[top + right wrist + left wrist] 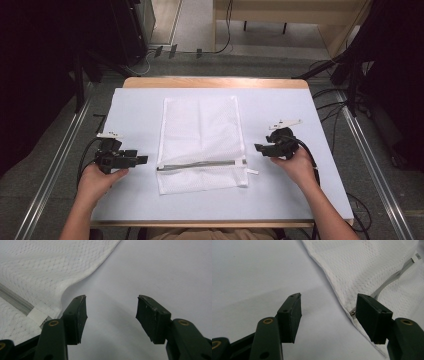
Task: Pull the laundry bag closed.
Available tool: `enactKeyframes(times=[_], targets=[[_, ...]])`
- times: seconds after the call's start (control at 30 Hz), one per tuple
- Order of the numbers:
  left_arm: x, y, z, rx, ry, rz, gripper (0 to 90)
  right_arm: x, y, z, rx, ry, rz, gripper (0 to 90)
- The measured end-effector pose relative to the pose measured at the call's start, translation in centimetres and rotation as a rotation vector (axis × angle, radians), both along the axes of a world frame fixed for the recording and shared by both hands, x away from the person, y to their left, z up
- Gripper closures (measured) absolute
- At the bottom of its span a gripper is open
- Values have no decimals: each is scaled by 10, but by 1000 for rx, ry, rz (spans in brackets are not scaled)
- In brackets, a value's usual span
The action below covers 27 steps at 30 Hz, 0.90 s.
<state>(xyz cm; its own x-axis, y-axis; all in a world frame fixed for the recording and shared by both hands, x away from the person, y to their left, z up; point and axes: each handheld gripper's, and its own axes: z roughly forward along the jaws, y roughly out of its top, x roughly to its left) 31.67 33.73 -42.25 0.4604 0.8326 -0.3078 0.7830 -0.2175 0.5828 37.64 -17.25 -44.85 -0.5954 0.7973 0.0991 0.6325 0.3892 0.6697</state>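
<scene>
Watching the white mesh bag [201, 144] lying flat mid-bench, I'm holding the left hand-held gripper [143, 160] released at nine o'clock, the right hand-held gripper [258, 148] released at three o'clock.

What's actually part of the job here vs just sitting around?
In play:
- white mesh laundry bag, flat on the table
- its zipper, across the near part
- left gripper, open, beside the bag's left edge
- right gripper, open, beside the right edge

Lying about:
- white table cover
- cables on the floor
</scene>
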Motion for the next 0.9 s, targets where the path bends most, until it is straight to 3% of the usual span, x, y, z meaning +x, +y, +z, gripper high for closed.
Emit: enactKeyframes(times=[0.37, 0.9], targets=[[-1, -1, 1, 3, 0, -10, 373, -1, 3, 0, 3, 21, -4, 437], [-3, -7, 2, 10, -2, -35, 373, -10, 19, 4, 4, 19, 54, 452]])
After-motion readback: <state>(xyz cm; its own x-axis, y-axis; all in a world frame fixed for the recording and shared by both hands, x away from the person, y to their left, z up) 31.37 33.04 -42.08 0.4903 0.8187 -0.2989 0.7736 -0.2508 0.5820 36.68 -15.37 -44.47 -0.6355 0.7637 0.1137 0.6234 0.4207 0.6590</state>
